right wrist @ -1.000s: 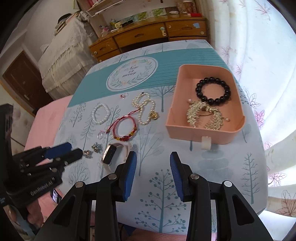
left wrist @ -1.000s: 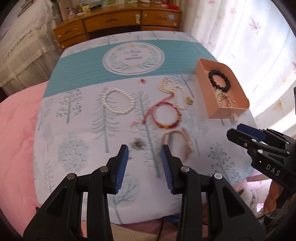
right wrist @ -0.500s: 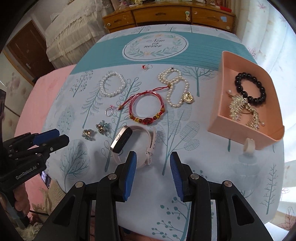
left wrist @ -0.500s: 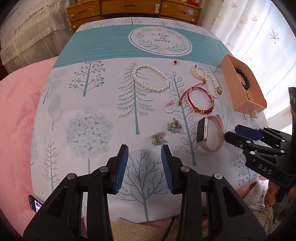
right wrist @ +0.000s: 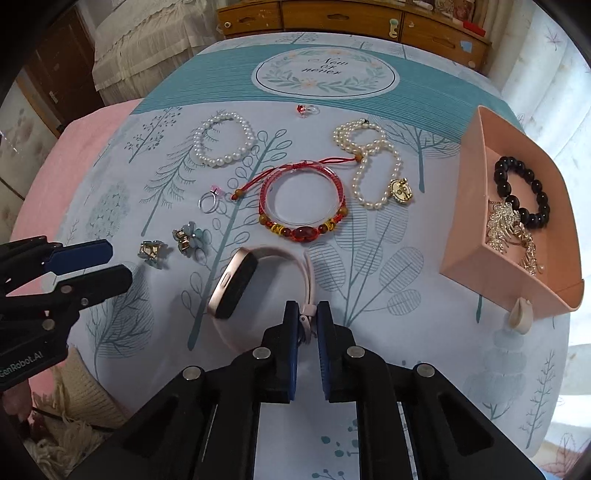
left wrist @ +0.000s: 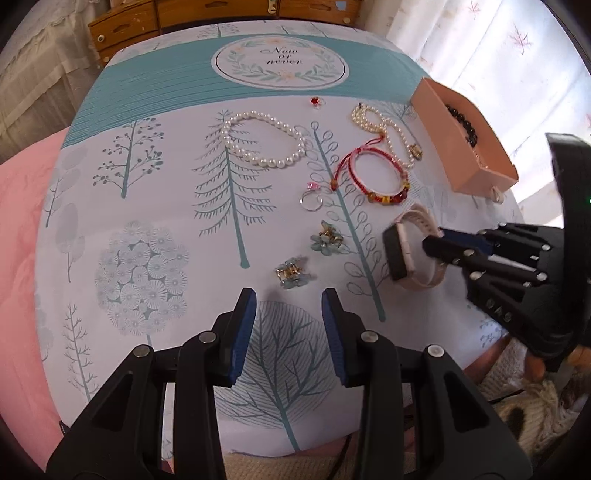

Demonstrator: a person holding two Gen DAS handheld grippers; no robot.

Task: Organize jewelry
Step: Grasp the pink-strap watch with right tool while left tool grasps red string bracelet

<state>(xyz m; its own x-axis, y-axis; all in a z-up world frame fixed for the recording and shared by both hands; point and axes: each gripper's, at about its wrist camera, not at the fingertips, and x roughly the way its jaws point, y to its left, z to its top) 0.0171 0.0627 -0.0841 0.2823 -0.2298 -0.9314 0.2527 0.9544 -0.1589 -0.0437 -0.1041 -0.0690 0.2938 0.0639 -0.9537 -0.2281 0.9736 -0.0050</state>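
Note:
A pink watch with a dark face lies on the tree-print cloth. My right gripper has its jaws closing on the watch's strap, and the blue pads press on the strap near its buckle. In the left wrist view the same gripper reaches into the watch from the right. My left gripper hangs open with nothing between its fingers, just short of a blue flower earring. A pink tray at the right holds a black bead bracelet and a silver piece.
On the cloth lie a second flower earring, a silver ring, a red cord bracelet, a pearl bracelet, a pearl necklace and a small red ring. A wooden dresser stands behind.
Both grippers came down closer to the cloth. The right gripper's jaws went from open to shut on the watch strap. The left gripper stayed open.

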